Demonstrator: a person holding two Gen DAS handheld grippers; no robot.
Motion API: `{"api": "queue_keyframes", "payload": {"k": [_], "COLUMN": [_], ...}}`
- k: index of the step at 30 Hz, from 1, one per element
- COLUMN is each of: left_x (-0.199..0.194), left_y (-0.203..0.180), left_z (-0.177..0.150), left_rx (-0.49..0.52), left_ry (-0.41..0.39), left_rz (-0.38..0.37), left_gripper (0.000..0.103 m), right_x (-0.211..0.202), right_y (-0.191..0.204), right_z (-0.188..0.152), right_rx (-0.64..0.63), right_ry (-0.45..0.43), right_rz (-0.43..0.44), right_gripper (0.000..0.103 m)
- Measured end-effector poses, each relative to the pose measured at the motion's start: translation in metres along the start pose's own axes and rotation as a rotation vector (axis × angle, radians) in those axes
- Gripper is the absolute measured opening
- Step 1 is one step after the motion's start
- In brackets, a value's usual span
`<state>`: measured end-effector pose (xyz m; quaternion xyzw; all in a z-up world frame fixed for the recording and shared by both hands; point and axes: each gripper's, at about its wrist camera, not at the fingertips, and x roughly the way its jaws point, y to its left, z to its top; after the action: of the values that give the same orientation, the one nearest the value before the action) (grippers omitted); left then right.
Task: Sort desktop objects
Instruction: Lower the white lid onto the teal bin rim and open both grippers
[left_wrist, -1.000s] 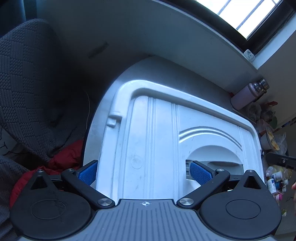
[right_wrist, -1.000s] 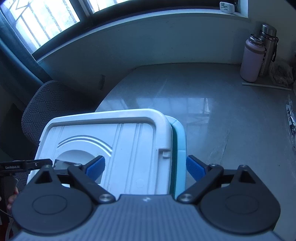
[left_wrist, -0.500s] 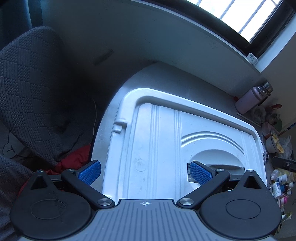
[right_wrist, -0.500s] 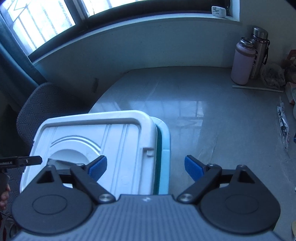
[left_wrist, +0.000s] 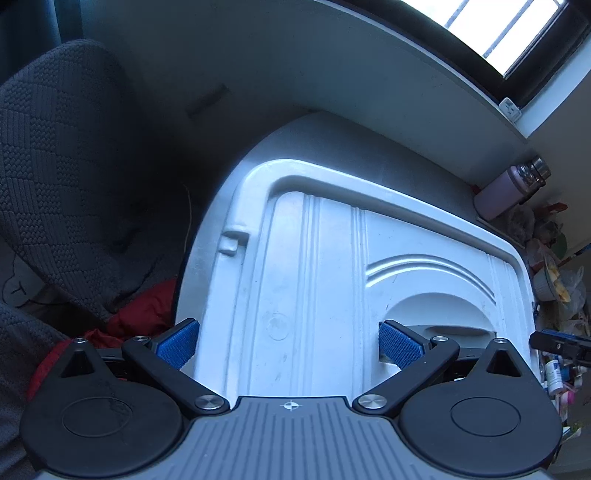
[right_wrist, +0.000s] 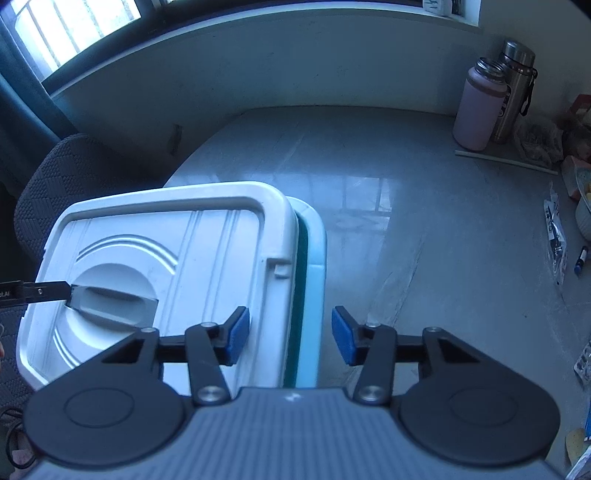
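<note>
While left tool (left_wrist: 289, 345) spans white lid (left_wrist: 325, 266) | right tool (right_wrist: 290, 336) straddles lid edge

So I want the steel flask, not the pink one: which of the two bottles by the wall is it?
The steel flask is the taller, slimmer one with a dark strap, standing behind and right of the squat pink bottle.

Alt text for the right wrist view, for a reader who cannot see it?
The open right gripper straddles the right edge of a white lid sitting askew on a light blue storage box at the near left of a grey desk. Two flasks, one pink and one steel, stand at the far right.
</note>
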<state>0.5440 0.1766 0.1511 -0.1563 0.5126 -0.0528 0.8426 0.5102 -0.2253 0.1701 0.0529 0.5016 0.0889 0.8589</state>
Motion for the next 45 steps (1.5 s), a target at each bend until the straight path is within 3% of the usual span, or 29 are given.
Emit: {"api": "queue_keyframes", "payload": {"k": [10, 36, 45], "left_x": [0.003, 0.009, -0.003], "left_y": [-0.001, -0.021, -0.021], "left_z": [-0.005, -0.013, -0.01], "left_rx": [0.003, 0.037, 0.1], "left_ry": [-0.005, 0.017, -0.005], "left_rz": [0.003, -0.026, 0.051], "left_gripper": [0.103, 0.103, 0.103], "right_x": [-0.001, -0.003, -0.001], "right_y": [0.004, -0.008, 0.002], "right_z": [0.001, -0.006, -0.011], "right_rx": [-0.039, 0.003, -0.016], "right_ry": [0.006, 0.015, 0.039], "right_rz": [-0.019, -0.051, -0.055], "right_gripper": [0.05, 0.05, 0.064]}}
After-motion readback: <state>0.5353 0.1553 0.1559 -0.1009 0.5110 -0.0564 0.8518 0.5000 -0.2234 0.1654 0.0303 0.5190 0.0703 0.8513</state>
